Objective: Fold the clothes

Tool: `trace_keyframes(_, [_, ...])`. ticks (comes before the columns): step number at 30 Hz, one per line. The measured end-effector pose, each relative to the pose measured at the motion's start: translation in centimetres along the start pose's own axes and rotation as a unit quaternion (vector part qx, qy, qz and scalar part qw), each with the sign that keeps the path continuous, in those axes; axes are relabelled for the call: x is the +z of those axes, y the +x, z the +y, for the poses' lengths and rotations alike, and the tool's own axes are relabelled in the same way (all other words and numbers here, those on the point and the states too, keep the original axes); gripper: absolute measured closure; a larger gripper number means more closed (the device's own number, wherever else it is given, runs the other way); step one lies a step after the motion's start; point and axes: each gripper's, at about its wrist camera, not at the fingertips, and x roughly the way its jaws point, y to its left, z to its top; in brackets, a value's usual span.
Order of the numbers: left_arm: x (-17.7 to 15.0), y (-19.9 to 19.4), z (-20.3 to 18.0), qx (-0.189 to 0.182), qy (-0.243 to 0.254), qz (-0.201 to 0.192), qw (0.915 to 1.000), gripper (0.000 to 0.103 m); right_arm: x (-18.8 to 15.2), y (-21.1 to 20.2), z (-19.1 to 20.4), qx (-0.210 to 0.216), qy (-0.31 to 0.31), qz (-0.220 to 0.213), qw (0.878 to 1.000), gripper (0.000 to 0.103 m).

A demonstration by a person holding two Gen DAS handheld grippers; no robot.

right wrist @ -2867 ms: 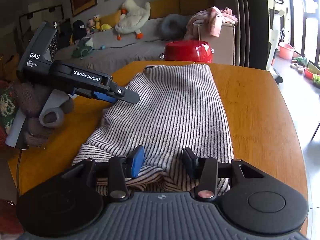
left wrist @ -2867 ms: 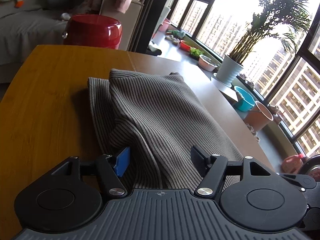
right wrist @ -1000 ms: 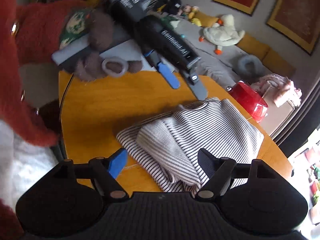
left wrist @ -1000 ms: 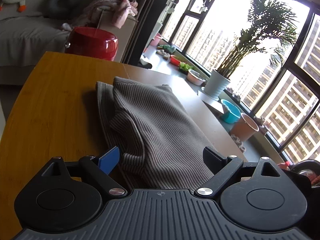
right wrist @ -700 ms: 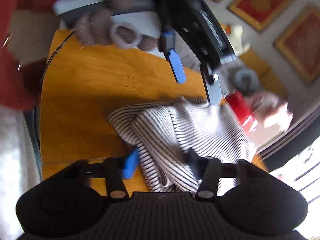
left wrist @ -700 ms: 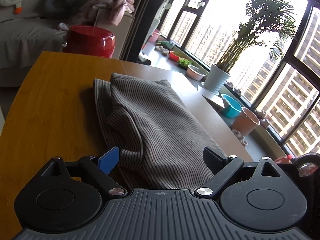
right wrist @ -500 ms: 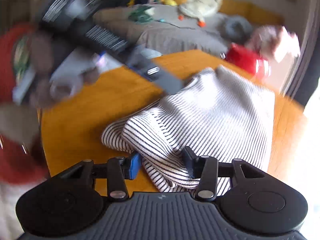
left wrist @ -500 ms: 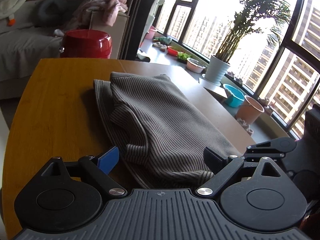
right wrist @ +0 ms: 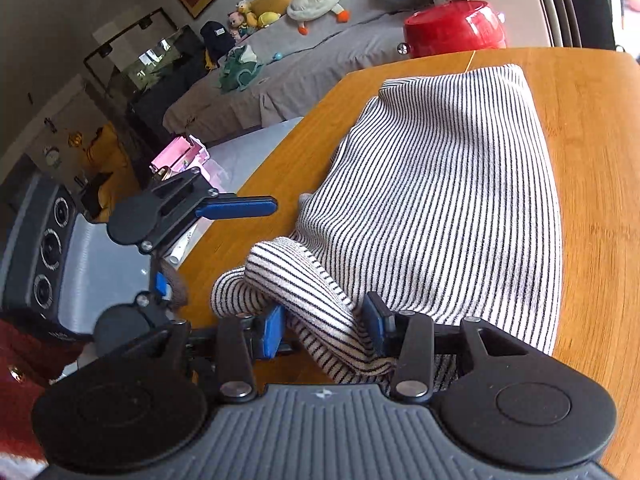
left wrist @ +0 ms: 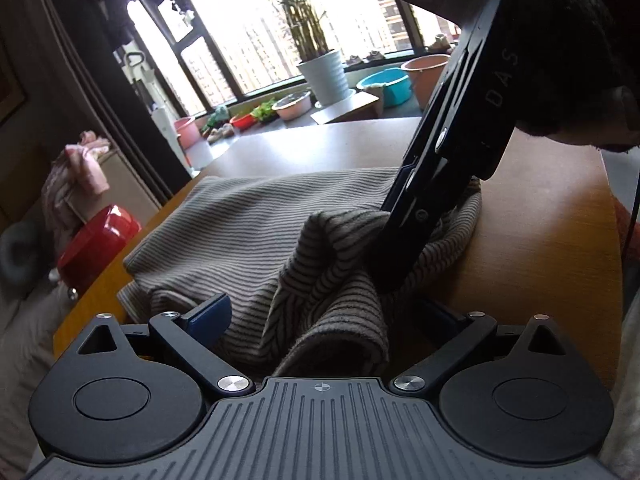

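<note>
Where right claw (right wrist: 324,330) bites, striped garment (right wrist: 440,200) bunches

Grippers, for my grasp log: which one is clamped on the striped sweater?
The right gripper: it squeezes a raised fold of the striped sweater at the near edge. The left gripper is spread wide and grips nothing.

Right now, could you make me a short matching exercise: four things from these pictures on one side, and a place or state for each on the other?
Things:
1. striped sweater
2. red pot
3. left tongs
4. right tongs

Places or states:
A. open, beside the garment
B. beyond the table's far edge
C. lying on the wooden table
D. around a bunched fold

Pairs: 1-C, 2-B, 3-A, 4-D
</note>
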Motion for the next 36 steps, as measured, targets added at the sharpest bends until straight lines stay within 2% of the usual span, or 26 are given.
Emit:
trace_keyframes(2, [0.2, 0.7, -0.4, -0.014, 0.017, -0.002, 0.9998, 0.034, 0.2, -0.1, 0.1, -0.007, -0.011, -0.002, 1.000, 0.062])
trace_keyframes(3, [0.3, 0.9, -0.2, -0.018, 0.008, -0.002, 0.9998, 0.040, -0.1, -0.5, 1.1, -0.029, -0.054, -0.008, 0.998, 0.061])
trace_keyframes(5, [0.2, 1.2, 1.2, -0.044, -0.047, 0.002, 0.9979, 0.043, -0.9, -1.2, 3.4, -0.077, -0.148, -0.021, 0.986, 0.056])
trace_keyframes(6, [-0.1, 1.2, 2.2, -0.060, -0.086, 0.000, 0.9945, 0.044, -1.6, -1.7, 4.6, -0.095, -0.193, -0.029, 0.976, 0.046])
trace_keyframes(8, [-0.8, 1.2, 4.4, -0.092, -0.164, -0.006, 0.9821, 0.045, -2.9, -2.4, 6.3, -0.130, -0.275, -0.043, 0.952, 0.032])
trace_keyframes(11, [-1.7, 1.4, 7.0, -0.133, -0.261, -0.011, 0.9562, 0.046, -4.6, -2.1, 7.4, -0.183, -0.355, -0.055, 0.915, 0.029])
trace_keyframes(12, [-1.9, 1.6, 7.4, -0.137, -0.274, -0.011, 0.9520, 0.046, -5.0, -1.7, 7.5, -0.204, -0.375, -0.059, 0.902, 0.028])
trace_keyframes(14, [-2.2, 1.8, 8.0, -0.145, -0.297, -0.013, 0.9436, 0.046, -5.8, 0.2, 7.2, -0.257, -0.418, -0.069, 0.868, 0.028])
trace_keyframes(16, [-2.3, 1.5, 7.9, -0.135, -0.297, -0.011, 0.9453, 0.045, -6.4, 1.9, 6.8, -0.296, -0.448, -0.074, 0.840, 0.031])
trace_keyframes(17, [-2.4, 0.9, 8.0, -0.135, -0.297, -0.013, 0.9452, 0.044, -6.3, 2.2, 6.8, -0.298, -0.446, -0.075, 0.841, 0.050])
trace_keyframes(18, [-2.4, 0.2, 8.2, -0.135, -0.297, -0.016, 0.9451, 0.039, -6.0, 2.3, 7.0, -0.289, -0.435, -0.072, 0.850, 0.063])
trace_keyframes(19, [-2.5, -0.5, 8.3, -0.135, -0.297, -0.018, 0.9450, 0.035, -5.7, 1.9, 7.3, -0.279, -0.426, -0.072, 0.858, 0.067])
trace_keyframes(20, [-2.6, -1.2, 8.4, -0.136, -0.297, -0.021, 0.9450, 0.025, -5.4, 1.6, 7.7, -0.268, -0.418, -0.072, 0.865, 0.071])
trace_keyframes(23, [-3.1, -4.7, 10.5, -0.148, -0.338, -0.067, 0.9271, 0.013, -5.6, 0.2, 8.5, -0.266, -0.418, -0.071, 0.866, 0.075])
trace_keyframes(24, [-3.2, -5.4, 11.4, -0.136, -0.356, -0.079, 0.9212, 0.010, -5.4, -0.2, 8.5, -0.264, -0.408, -0.066, 0.871, 0.076])
trace_keyframes(26, [-3.2, -6.4, 13.2, -0.113, -0.385, -0.101, 0.9103, 0.010, -5.3, -1.4, 8.8, -0.255, -0.390, -0.052, 0.883, 0.076])
trace_keyframes(27, [-3.0, -6.1, 14.1, -0.100, -0.400, -0.109, 0.9045, 0.013, -5.3, -1.8, 9.0, -0.250, -0.385, -0.045, 0.887, 0.076])
trace_keyframes(28, [-2.8, -5.0, 14.7, -0.106, -0.413, -0.104, 0.8986, 0.016, -5.3, -2.3, 9.3, -0.246, -0.385, -0.038, 0.889, 0.076])
trace_keyframes(30, [-2.5, -2.6, 15.8, -0.119, -0.438, -0.092, 0.8861, 0.050, -5.4, -3.2, 10.2, -0.240, -0.389, -0.027, 0.889, 0.076])
trace_keyframes(31, [-2.3, -1.1, 15.9, -0.133, -0.440, -0.079, 0.8847, 0.053, -5.3, -3.6, 10.7, -0.238, -0.391, -0.023, 0.889, 0.076])
trace_keyframes(35, [-2.6, 3.7, 14.9, -0.164, -0.412, -0.019, 0.8959, 0.057, -3.5, -6.3, 12.8, -0.221, -0.389, -0.016, 0.894, 0.077])
trace_keyframes(36, [-3.1, 4.3, 14.6, -0.171, -0.410, -0.010, 0.8961, 0.057, -2.6, -7.1, 13.1, -0.218, -0.390, -0.021, 0.894, 0.077])
